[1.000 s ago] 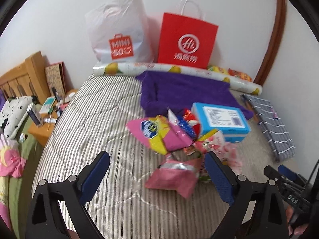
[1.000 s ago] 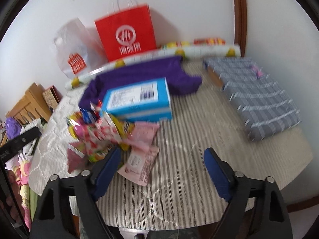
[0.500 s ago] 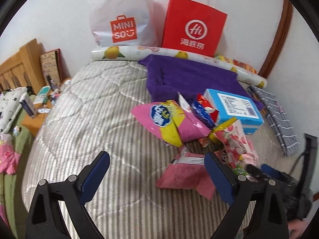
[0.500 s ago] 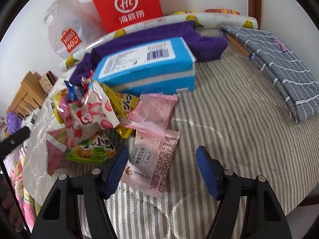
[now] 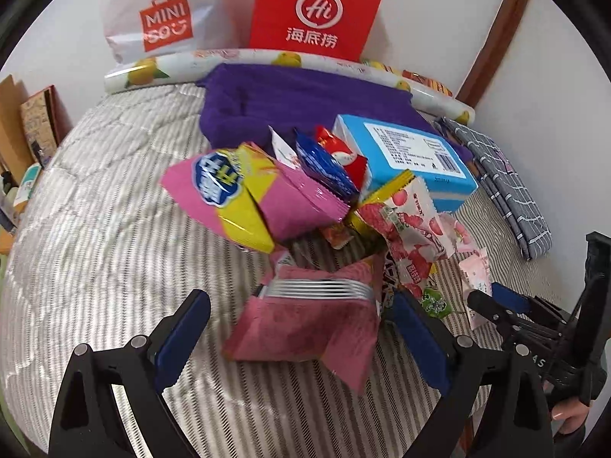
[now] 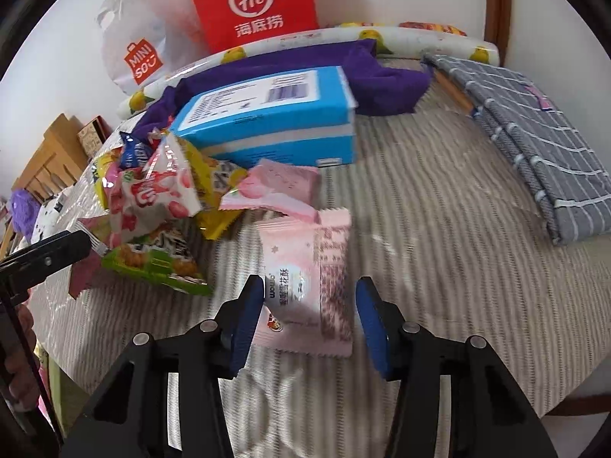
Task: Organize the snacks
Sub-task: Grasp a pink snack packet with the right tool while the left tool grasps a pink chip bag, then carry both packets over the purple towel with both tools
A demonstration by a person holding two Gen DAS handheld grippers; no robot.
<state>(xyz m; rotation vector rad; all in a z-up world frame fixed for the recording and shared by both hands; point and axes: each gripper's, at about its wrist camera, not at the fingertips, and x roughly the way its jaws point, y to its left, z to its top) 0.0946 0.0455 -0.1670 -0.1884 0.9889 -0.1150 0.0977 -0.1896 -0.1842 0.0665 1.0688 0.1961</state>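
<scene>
Pale pink and slick, the snack packet [image 6: 305, 286] lay flat on the striped bed cover [image 6: 439, 210], at the near edge of the snack pile [image 6: 160, 198], between the fingers of the right gripper [image 6: 310, 316]. Those fingers had just been closing around it; the left one touched or nearly touched the wrapper's edge, while the right one stood clear, so nothing was pinched yet. If they closed low on so thin a packet, they could catch the quilted fabric along with it, or the film could buckle and slip free. A second pink packet [image 6: 275, 187] touched its far end and might be dragged along.

On the other side, the left gripper [image 5: 301, 337] hung with fingers spread wide around a crumpled magenta bag [image 5: 305, 324], touching neither side. That bag leaned against the green packet [image 5: 433, 301] and the strawberry-printed one [image 5: 408, 225], so a careless close could shift the whole heap. Both tools worked close together, and the right one showed beside the left, so a clash looked possible. The blue box [image 6: 267, 126] sat well behind.
</scene>
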